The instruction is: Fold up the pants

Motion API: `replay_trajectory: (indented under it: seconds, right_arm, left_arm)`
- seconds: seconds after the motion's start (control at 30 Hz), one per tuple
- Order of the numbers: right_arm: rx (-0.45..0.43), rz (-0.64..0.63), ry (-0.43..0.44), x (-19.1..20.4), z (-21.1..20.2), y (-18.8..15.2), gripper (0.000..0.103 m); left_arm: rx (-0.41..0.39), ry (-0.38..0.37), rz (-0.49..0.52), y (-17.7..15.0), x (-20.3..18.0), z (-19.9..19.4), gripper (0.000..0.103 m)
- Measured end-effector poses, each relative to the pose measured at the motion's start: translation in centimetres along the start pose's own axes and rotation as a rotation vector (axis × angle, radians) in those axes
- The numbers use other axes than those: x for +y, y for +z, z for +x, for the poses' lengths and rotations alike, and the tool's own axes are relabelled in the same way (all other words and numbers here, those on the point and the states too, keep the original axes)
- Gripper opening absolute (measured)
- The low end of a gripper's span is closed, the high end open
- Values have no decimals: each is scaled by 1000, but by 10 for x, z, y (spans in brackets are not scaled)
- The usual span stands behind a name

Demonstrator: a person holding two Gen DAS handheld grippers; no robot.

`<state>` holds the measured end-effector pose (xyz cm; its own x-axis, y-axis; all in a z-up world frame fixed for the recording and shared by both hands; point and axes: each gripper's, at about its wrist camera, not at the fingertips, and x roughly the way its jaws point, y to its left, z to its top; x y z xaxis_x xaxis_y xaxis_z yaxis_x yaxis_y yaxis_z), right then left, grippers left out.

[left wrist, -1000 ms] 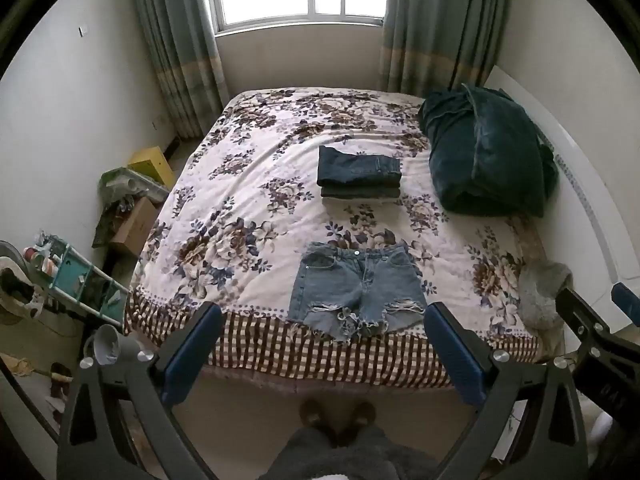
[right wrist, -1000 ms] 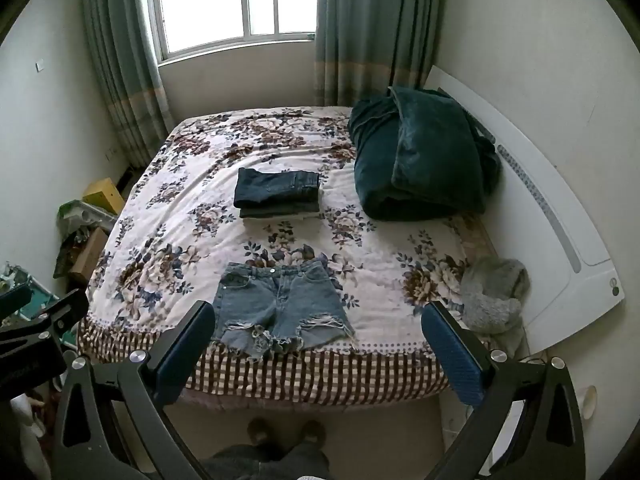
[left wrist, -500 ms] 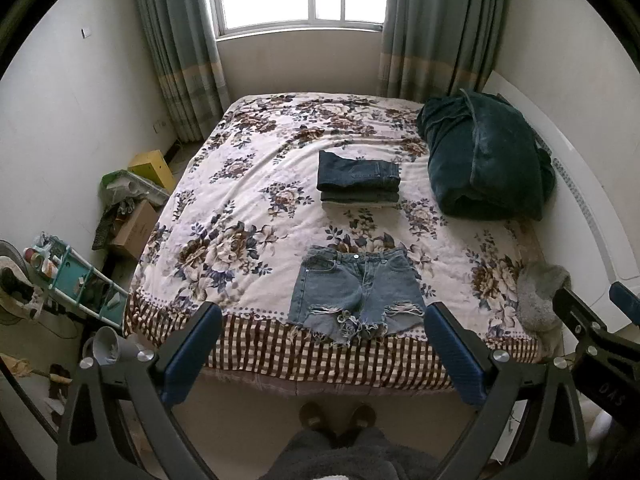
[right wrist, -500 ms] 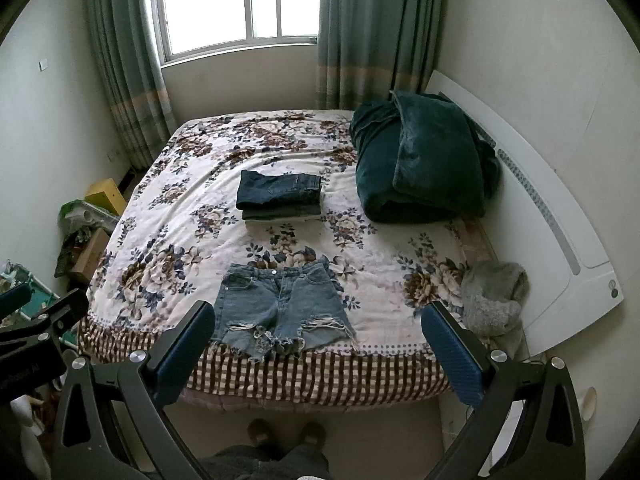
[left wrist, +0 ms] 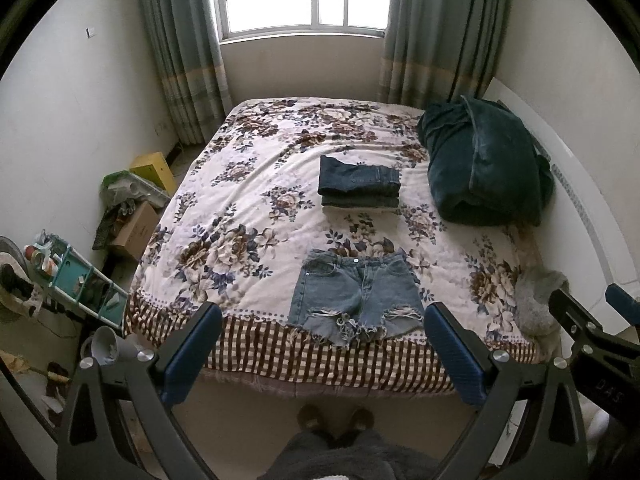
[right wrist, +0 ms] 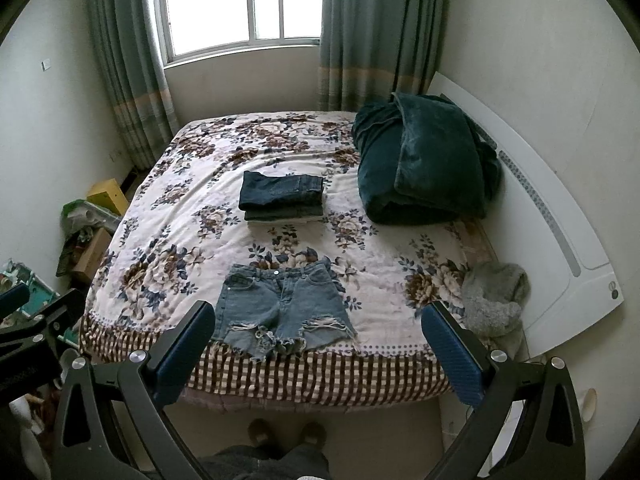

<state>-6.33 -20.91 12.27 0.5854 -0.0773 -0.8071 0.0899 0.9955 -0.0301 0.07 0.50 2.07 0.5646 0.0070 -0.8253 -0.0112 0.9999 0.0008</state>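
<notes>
Light blue frayed denim shorts (left wrist: 356, 292) lie flat near the foot edge of the flowered bed (left wrist: 248, 208), waistband away from me; they also show in the right wrist view (right wrist: 280, 306). A stack of folded dark jeans (left wrist: 359, 186) sits mid-bed, also seen in the right wrist view (right wrist: 282, 196). My left gripper (left wrist: 323, 354) is open and empty, held in the air off the foot of the bed, short of the shorts. My right gripper (right wrist: 318, 354) is open and empty too, at the same distance.
A dark green folded quilt (left wrist: 484, 168) lies at the bed's right, by the white headboard (right wrist: 560, 248). A grey fuzzy garment (right wrist: 494, 298) sits at the near right corner. Boxes and a teal rack (left wrist: 80, 276) crowd the floor at left. My slippered feet (left wrist: 336, 418) stand below.
Both grippers have drawn back and tilted up slightly, so the bed and shorts sit a little lower in both views. Nothing on the bed moved.
</notes>
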Motion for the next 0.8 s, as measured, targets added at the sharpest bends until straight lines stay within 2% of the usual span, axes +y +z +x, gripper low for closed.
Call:
replay_trajectory:
  seconds: [0.47,0.5,0.8]
  right_arm:
    - [-3,0,0,0,0,0,103]
    - [-3,1,1,11,-5,3,103]
    - [-5,0,-2,20,-8,5,103]
  left_arm:
    - [-10,-2,4,-1,2,-3,103]
    - [-8,-3,6,0,2,-3,103]
    - [-14,-2,3,0,3,-4,103]
